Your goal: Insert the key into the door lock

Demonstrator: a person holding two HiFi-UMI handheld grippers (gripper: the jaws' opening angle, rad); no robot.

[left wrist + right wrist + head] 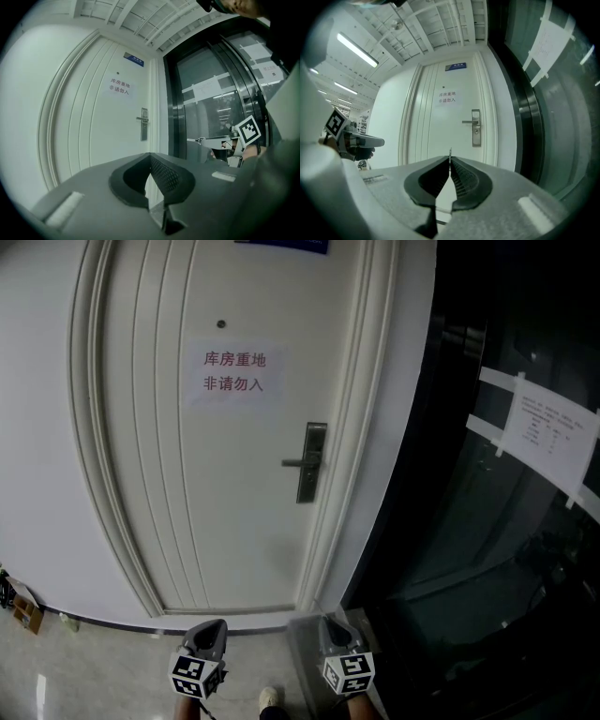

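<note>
- Two tools sit at the bottom of the head view, side by side and a bit apart, both pointed level at a closed white door (187, 502).
- Right tool (450, 161): jaws squeezed together on the key (450, 153). Only a thin sliver of the blade shows, edge-on, poking up just past the tips.
- Left tool (150, 155): jaws closed tip to tip with nothing between them, so it's carrying nothing.
- The key is well short of the door, nowhere near touching it. In the right gripper view, the lock plate (476, 127) sits up and a little right of the blade tip.
- That plate is a tall metal strip near the door's right edge. A lever handle (293, 463) sticks out to its left, and the keyhole (476, 132) is just below the handle.
- Higher on the door there's a paper sign (234, 372) with two lines of red characters. A small dark dot (221, 323) sits above it and a blue plaque (455, 66) is near the top.
- Right of the door frame is dark glass (450, 549) with a sheet of paper (548, 432) taped on it.
- Pale glossy floor (94, 671) below, and the toe of a shoe (270, 697) peeks in between the two tools.
- The left one also shows at the left edge of the right gripper view, marker cube and all.
</note>
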